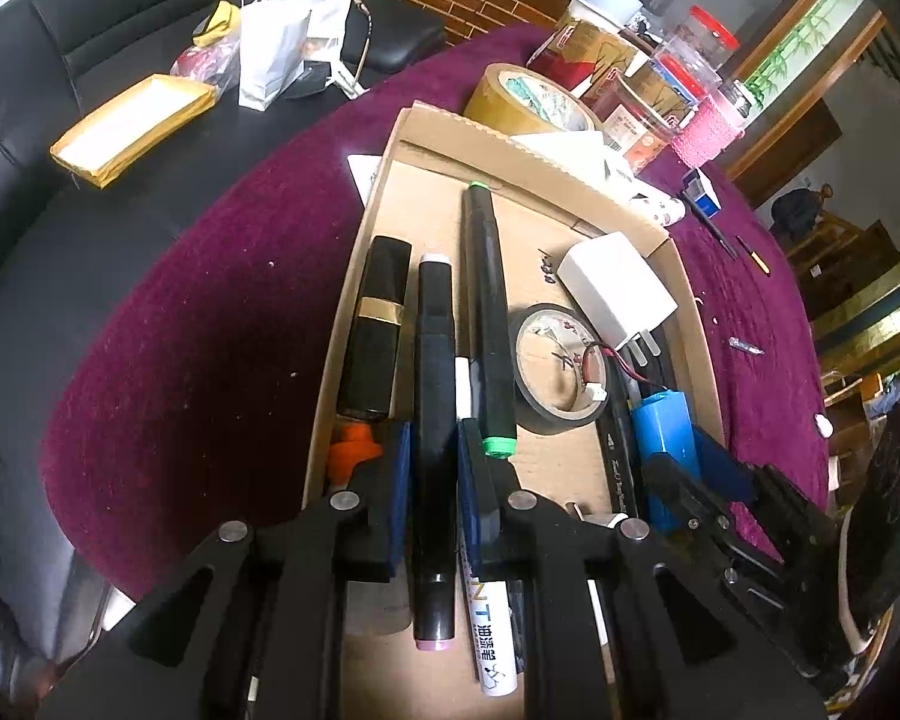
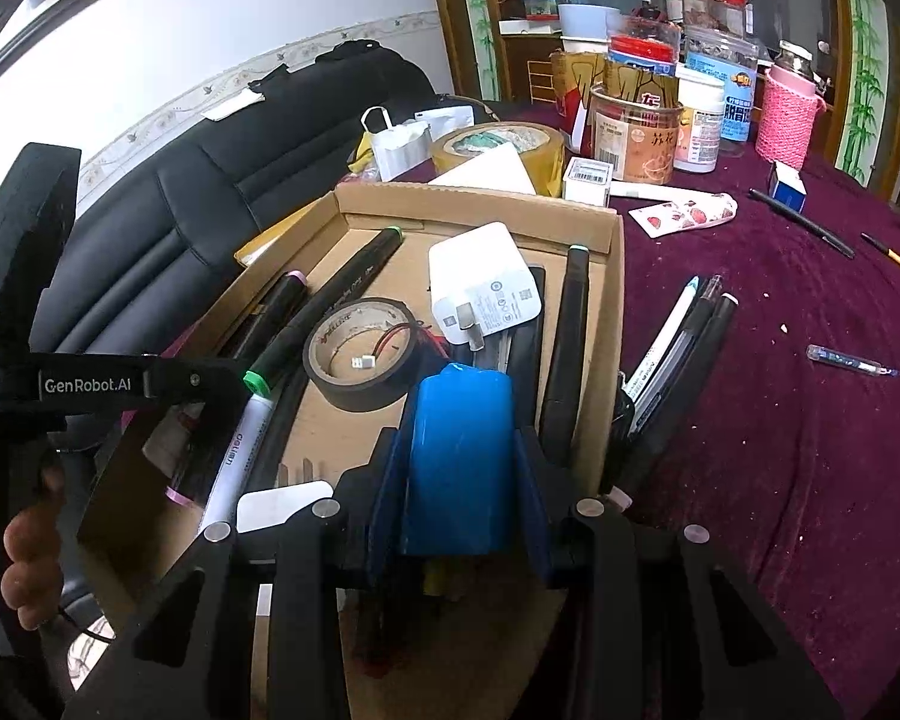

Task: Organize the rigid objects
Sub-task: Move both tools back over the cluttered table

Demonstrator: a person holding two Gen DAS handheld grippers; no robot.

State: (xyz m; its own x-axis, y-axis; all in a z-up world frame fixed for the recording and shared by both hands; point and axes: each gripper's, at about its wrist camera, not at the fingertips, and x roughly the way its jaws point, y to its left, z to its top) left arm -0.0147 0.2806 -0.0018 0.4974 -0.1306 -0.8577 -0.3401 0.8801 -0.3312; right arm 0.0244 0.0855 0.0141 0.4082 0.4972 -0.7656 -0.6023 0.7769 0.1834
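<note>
Pinching a black marker with a pink end cap (image 1: 433, 420) in my left hand-held gripper (image 1: 433, 450), I hold it over the cardboard tray (image 1: 687, 300) beside a green-capped marker (image 1: 487, 324). My right hand-held gripper (image 2: 459, 480) grips a blue cylinder (image 2: 457, 456), near the black tape roll (image 2: 363, 360) and white charger (image 2: 486, 282), on the purple-clothed surface (image 2: 780, 420).

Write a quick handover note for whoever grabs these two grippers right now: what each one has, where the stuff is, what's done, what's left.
Left gripper: shut on the pink-capped black marker, over the cardboard tray.
Right gripper: blue battery pack between its pads, over the tray; whether it is gripped I cannot tell.
Done: green-capped marker, lipstick, black tape roll and white charger lie in the tray.
Left: set down both held items; pens lie beside the tray, more on the purple cloth.
</note>
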